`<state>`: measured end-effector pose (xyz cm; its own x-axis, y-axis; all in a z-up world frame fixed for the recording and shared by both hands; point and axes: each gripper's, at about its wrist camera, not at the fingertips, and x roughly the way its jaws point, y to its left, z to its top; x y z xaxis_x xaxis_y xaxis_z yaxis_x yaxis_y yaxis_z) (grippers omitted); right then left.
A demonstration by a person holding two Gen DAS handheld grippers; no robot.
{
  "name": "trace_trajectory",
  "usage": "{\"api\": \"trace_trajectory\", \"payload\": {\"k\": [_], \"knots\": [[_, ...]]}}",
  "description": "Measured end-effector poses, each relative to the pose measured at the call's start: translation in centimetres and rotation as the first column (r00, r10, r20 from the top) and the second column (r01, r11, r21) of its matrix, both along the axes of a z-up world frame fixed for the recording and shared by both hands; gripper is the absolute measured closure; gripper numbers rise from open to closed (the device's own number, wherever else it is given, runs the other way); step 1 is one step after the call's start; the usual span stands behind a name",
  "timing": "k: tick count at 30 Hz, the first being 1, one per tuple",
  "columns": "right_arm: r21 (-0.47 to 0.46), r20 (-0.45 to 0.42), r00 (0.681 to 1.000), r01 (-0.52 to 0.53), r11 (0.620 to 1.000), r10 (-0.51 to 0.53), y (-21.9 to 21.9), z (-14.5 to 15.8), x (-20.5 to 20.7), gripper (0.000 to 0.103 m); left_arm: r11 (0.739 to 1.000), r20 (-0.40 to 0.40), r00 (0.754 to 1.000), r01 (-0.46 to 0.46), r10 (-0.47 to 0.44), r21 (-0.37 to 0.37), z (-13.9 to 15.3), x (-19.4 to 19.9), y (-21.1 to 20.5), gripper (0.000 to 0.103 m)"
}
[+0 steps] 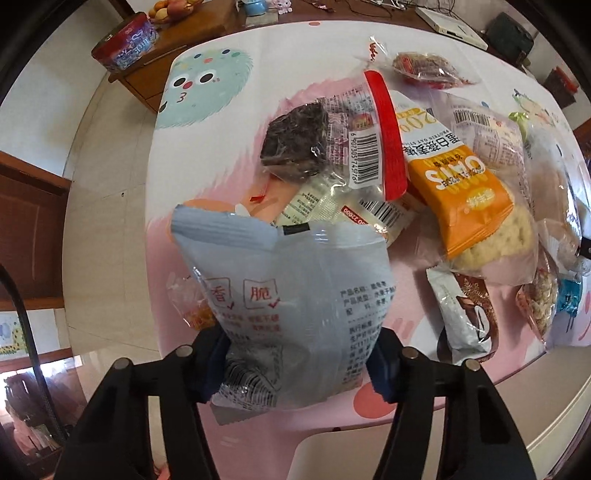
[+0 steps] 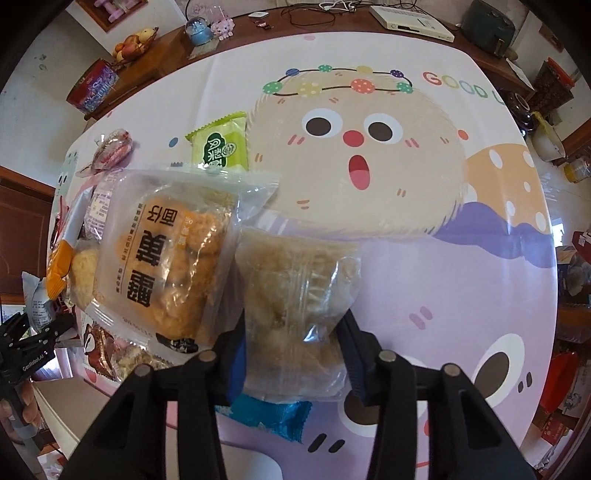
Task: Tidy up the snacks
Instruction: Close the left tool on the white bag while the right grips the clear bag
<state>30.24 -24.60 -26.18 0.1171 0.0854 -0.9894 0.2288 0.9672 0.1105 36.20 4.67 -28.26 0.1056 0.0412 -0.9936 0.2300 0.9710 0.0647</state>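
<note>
In the left wrist view my left gripper [image 1: 299,362] points down at the table and is shut on the lower end of a pale blue snack bag [image 1: 288,295] with red characters. Behind the bag lies a heap of snacks: a dark brownie packet [image 1: 295,144], a red-banded bag [image 1: 384,136] and an orange oats packet [image 1: 461,192]. In the right wrist view my right gripper [image 2: 293,354] is shut on a clear packet of beige cake [image 2: 295,302]. A blue packet [image 2: 273,413] lies under it. A larger clear packet of golden cakes [image 2: 166,258] lies just to its left.
A cartoon-printed cloth covers the table [image 2: 424,258]. A green packet [image 2: 219,146] lies apart toward the back. A brown and white packet [image 1: 465,310] sits near the table's front edge. Behind the table a wooden sideboard carries a red tin [image 1: 125,46] and a white box [image 2: 410,18].
</note>
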Motion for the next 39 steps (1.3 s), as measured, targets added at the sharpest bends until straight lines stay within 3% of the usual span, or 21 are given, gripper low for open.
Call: {"api": "trace_trajectory", "payload": {"k": [5,19,23,32,39], "knots": [[0.010,0.038,0.999,-0.010,1.000,0.010,-0.3,0.8,-0.8,0.069,1.000,0.051,0.999,-0.016,0.016,0.004,0.9,-1.7,0.2,0.054],[0.026,0.106,0.992,0.061,0.998,-0.063,-0.8,3.1,-2.4,0.072,0.996,0.200,0.976,-0.086,0.089,-0.023,7.8,-4.1,1.5,0.058],[0.041,0.147,0.985,0.087,0.995,-0.093,-1.0,4.8,-3.5,0.073,0.995,0.234,0.967,-0.096,0.103,-0.040,9.5,-4.7,1.7,0.058],[0.083,0.217,0.968,0.112,0.990,-0.128,0.4,9.2,-5.2,0.073,0.991,0.330,0.937,-0.080,0.112,-0.111,17.1,-8.3,2.1,0.058],[0.062,0.316,0.943,0.094,0.994,-0.108,1.8,15.2,-8.8,0.073,0.988,0.388,0.917,-0.042,0.098,-0.151,22.4,-12.9,2.1,0.058]]}}
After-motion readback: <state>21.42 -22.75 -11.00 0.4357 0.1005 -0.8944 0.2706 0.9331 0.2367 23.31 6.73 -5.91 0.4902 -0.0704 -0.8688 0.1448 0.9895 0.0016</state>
